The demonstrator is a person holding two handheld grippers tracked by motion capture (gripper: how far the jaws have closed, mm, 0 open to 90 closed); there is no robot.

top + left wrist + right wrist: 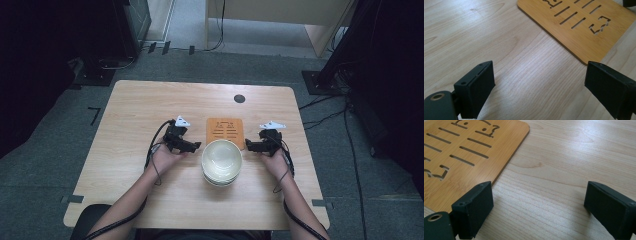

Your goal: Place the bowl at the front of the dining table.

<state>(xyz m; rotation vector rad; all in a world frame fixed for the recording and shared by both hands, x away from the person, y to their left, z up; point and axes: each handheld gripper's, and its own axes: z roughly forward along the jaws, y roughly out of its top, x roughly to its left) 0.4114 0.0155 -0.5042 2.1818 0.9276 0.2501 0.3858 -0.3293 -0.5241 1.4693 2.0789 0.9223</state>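
Pale wood grain covers the tabletop [130,115], which stands on a grey carpeted floor [45,150]; a small dark round spot [239,98] sits near its far edge. From the high view, the person's left hand [164,159] comes in from the bottom and holds the left hand-held gripper [192,146] low over the wood, left of centre, its cable [152,145] looping back along the forearm; the jaws point toward the middle of the tabletop. In the left gripper view that hand-held gripper [539,85] is released, its two black jaws spread wide with bare wood between them, gripping nothing; one corner of an orange-brown slotted board [579,37] lies just beyond the right-hand jaw in that view. At the centre, seen from above, the slotted board [225,128] lies flat; a stack of cream bowls [222,161] stands just on its near side, the rim overlapping the board's near edge in this view, so I cannot tell whether they touch. To the right, the right hand [276,161] holds the right hand-held gripper [248,147], pointing inward at the bowls; both grippers flank the stack, near it but apart. In the right gripper view this hand-held gripper [537,203] is also released, jaws wide and empty over bare wood; the board [464,152] lies at the upper left, its edge just past the left-hand jaw.
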